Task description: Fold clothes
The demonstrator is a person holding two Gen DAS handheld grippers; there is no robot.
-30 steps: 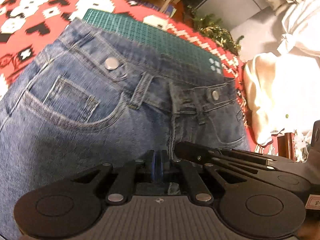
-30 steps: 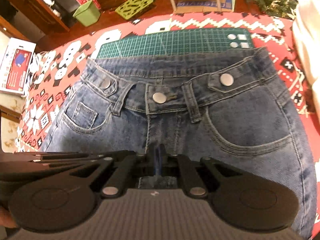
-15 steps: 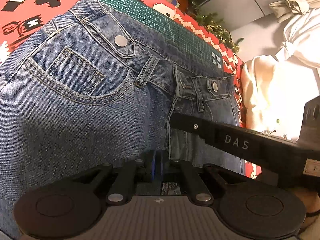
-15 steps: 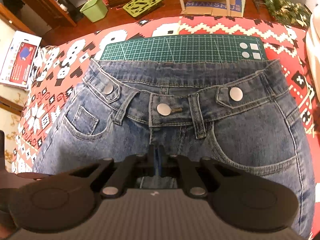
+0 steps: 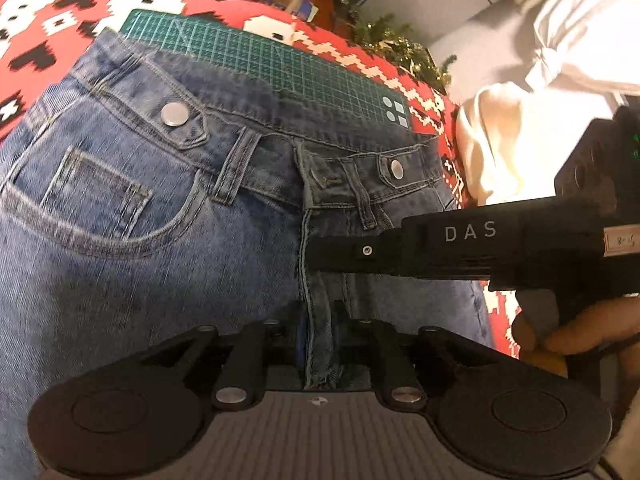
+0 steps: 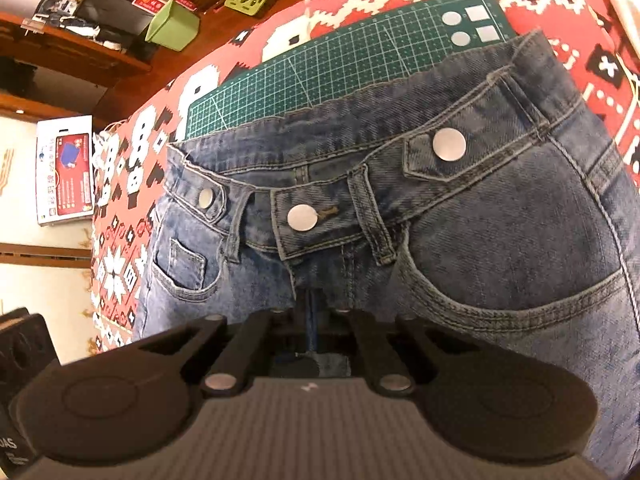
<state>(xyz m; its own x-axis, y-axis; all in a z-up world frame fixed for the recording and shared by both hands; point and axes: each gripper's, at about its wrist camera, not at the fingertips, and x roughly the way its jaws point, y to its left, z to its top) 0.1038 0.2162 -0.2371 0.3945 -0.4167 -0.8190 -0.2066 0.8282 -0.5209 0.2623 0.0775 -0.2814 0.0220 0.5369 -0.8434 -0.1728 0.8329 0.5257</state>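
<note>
One pair of blue jeans [image 5: 140,260], front side up on the surface [image 5: 60,20], which carries a red patterned cover. Waistband toward the far edge, overlapping the near edge of a green cutting mat [image 5: 280,68]. Cream garment [image 5: 520,140] heaped at the right edge, apart from the denim.

Changes over the last second:
- Right tool [image 6: 312,320] no longer tight beside its partner; now seen from the left wrist reaching in from the right edge across the fly, with the holding hand [image 5: 580,328] behind it.
- Right wrist view rolled, waistband slanting up to the right where it lay level before.
- Left tool [image 5: 319,340] with pads wider than a second ago, a raised ridge of fly seam filling the gap between them.

Tool state:
- Left: clamped on the ridge of denim below the fly.
- Right: pads nearly together, pinching denim just under the centre button [image 6: 302,218].

Meaning for the task, as a judgement: cloth gathered along the centre line, consistent with a lengthwise fold, one leg over the other, in progress.

Appearance of the denim: mid-wash, pale stitching, three metal snaps on the waistband, closed at the centre, coin pocket inside one front pocket. Cloth humped along the fly, flatter toward the hips. Legs out of view.
</note>
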